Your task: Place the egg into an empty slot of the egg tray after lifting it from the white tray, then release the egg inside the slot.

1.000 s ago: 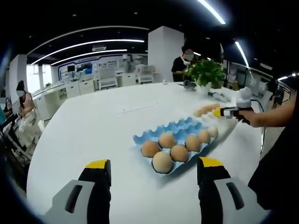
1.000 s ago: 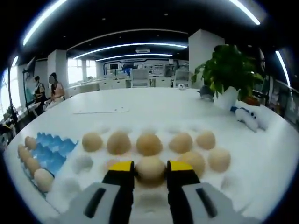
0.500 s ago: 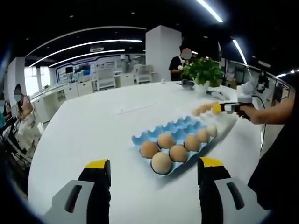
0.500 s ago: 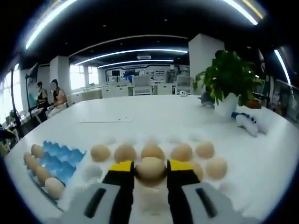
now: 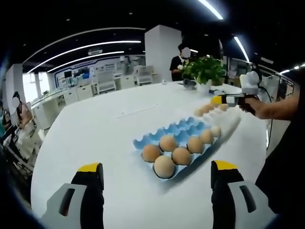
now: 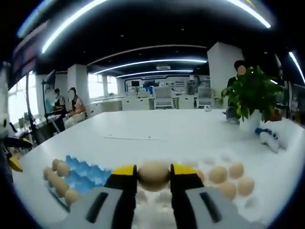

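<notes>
We hold the egg [image 6: 153, 174] pinched between the right gripper [image 6: 153, 177]'s jaws, its long axis across them, lifted above the white tray [image 6: 209, 200]. The blue tray [image 6: 83, 172] lies left of the white tray, so that is where we judge the carry must go. Its near row holds eggs; the far slots look empty. Our left gripper [image 5: 155, 174] hangs spread wide, just short of the blue tray.
</notes>
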{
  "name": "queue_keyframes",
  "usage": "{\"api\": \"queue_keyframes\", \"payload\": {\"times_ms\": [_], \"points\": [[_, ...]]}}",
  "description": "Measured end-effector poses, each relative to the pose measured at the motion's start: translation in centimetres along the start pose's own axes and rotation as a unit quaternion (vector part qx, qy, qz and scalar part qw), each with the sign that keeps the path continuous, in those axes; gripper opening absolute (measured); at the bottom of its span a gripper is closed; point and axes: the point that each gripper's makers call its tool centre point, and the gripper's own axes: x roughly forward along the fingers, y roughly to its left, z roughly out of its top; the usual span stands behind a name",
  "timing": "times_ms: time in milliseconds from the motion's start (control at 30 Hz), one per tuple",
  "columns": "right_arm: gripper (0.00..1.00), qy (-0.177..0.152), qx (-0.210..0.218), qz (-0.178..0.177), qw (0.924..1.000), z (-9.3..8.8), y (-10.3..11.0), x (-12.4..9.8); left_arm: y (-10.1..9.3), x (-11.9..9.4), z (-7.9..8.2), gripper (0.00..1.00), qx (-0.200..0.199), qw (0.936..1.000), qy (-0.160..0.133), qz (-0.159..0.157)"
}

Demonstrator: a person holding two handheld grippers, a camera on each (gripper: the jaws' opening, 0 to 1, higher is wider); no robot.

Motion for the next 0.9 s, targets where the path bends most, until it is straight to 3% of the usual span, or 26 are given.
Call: {"api": "queue_keyframes", "payload": {"times_ms": [200, 500, 900], "points": [[0.27, 0.004, -0.004, 0.053, 0.9986, -0.3, 4.1, 0.4, -0.3, 0.1, 0.2, 0.96, -0.005, 1.0000, -0.003, -0.006], [0.27, 0.010, -0.024, 0.135, 0.9905, -0.8, 11.2, 1.8, -0.6, 0.0, 0.2, 0.94, -0.006, 0.9999, -0.004, -0.010], [0.27, 0.026, -0.047, 0.189, 0.9805, -2.2, 16.2, 3.4, -0.3, -0.2, 0.0, 0.91, -0.010, 0.9999, -0.003, -0.004]]}}
